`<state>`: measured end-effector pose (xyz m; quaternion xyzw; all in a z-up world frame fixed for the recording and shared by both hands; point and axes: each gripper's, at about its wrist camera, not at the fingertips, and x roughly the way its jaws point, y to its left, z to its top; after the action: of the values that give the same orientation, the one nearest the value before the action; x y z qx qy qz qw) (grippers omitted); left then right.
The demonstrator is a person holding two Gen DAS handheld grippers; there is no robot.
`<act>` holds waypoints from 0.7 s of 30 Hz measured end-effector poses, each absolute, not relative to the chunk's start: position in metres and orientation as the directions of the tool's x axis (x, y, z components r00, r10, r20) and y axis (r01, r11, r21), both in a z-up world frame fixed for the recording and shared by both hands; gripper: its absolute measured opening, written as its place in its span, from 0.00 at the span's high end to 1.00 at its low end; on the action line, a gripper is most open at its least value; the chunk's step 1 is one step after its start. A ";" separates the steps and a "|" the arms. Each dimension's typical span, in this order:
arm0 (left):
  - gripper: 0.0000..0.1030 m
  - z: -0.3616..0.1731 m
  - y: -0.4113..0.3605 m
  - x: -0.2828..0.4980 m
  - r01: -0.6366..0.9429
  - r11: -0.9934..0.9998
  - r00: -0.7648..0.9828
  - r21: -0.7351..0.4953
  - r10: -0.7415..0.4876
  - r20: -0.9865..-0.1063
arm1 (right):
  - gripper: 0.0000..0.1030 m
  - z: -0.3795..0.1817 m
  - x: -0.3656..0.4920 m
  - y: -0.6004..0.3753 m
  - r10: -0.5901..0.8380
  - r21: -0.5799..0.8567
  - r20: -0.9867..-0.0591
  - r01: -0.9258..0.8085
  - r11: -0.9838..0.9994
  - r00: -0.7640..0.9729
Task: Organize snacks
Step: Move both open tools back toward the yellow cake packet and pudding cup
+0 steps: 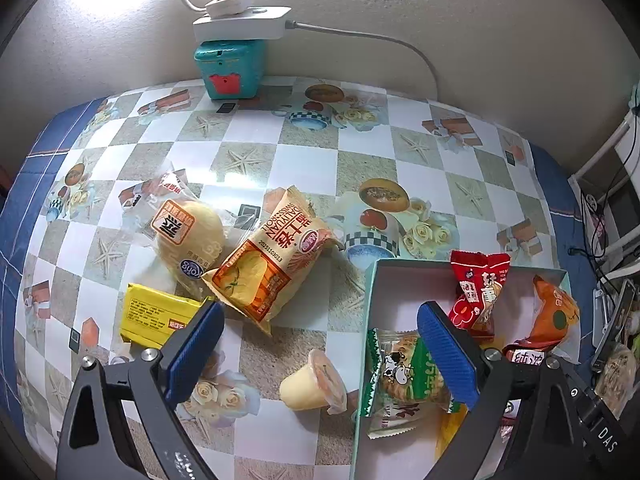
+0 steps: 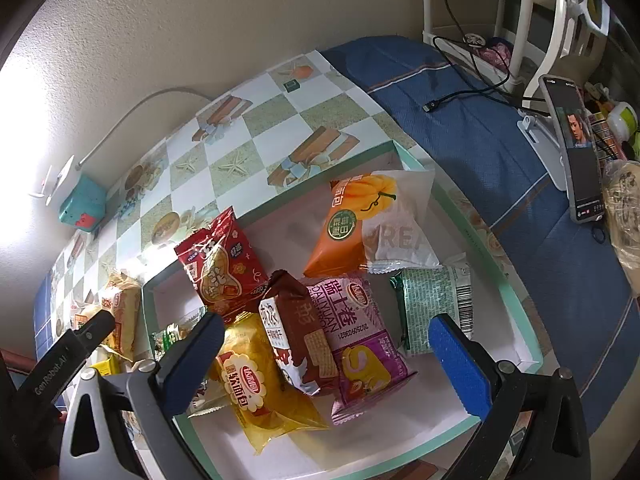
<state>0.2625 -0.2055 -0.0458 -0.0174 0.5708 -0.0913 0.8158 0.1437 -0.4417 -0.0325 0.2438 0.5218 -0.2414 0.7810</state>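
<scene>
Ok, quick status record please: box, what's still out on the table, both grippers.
box: mint-rimmed white cardboard box, holding several packets
still on table: orange Swiss roll packet; clear-wrapped round bun; yellow flat packet; small jelly cup on its side
left gripper: open, empty, above the table
right gripper: open, empty, over the box

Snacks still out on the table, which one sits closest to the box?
The jelly cup, lying on its side just left of the box. The Swiss roll, round bread and yellow packet lie farther left.
</scene>
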 end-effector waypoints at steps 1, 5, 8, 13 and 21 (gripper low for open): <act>0.05 -0.046 -0.205 0.262 0.128 0.982 0.330 -0.136 -0.172 -0.928 | 0.00 -0.032 0.144 -0.442 -0.123 0.128 -0.933 0.631 0.765 0.338; 0.05 -0.044 -0.203 0.262 0.136 0.979 0.327 -0.150 -0.188 -0.926 | 0.00 -0.030 0.146 -0.438 -0.123 0.122 -0.934 0.621 0.775 0.337; 0.05 -0.037 -0.199 0.262 0.146 0.977 0.331 -0.158 -0.199 -0.923 | 0.00 -0.021 0.148 -0.433 -0.135 0.117 -0.926 0.610 0.783 0.351; 0.05 -0.021 -0.182 0.262 0.147 0.976 0.361 -0.160 -0.204 -0.910 | 0.00 -0.007 0.155 -0.415 -0.114 0.143 -0.913 0.570 0.809 0.391; 0.05 -0.005 -0.112 0.268 0.007 0.995 0.418 -0.101 -0.094 -0.904 | 0.00 -0.002 0.174 -0.365 -0.040 0.177 -0.906 0.463 0.868 0.421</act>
<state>0.2681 -0.1123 -0.0053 -0.0405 0.5387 -0.0301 0.8410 0.1737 -0.3652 -0.0024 0.2053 0.5157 -0.1537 0.8175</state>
